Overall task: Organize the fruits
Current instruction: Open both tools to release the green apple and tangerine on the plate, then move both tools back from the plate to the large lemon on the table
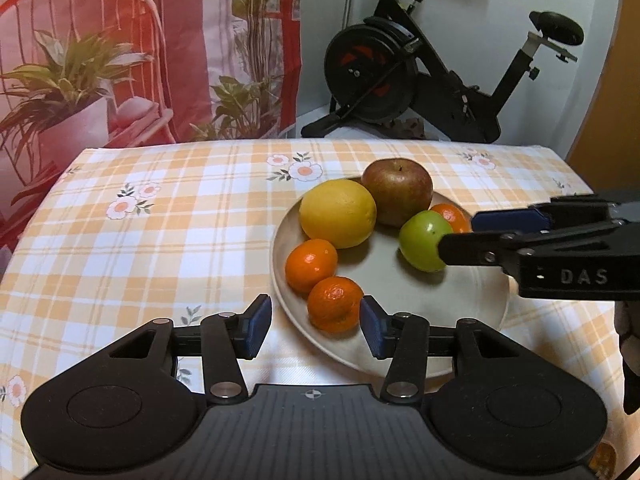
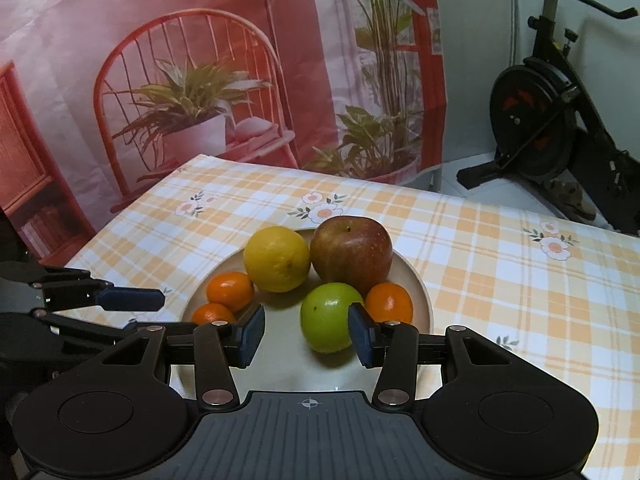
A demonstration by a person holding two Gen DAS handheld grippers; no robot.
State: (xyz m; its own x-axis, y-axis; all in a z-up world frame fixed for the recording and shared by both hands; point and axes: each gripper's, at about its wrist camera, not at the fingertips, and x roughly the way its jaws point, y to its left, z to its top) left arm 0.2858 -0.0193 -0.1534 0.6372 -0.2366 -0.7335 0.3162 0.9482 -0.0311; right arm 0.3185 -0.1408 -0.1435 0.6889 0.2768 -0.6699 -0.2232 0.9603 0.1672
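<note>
1. left wrist view: left gripper (image 1: 316, 326) hangs released over the plate (image 1: 460, 320) rim on the desk (image 1: 160, 240); a mandarin (image 1: 335, 304) sits between its pads, untouched on the left side.
2. right wrist view: right gripper (image 2: 306, 334) is released; green fruit (image 2: 330, 318) lies by its right pad, apple (image 2: 351, 255) and lemon (image 2: 277, 259) beyond.

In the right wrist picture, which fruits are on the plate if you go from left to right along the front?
Small orange → another orange just behind it → green apple → orange on the far right.
</note>
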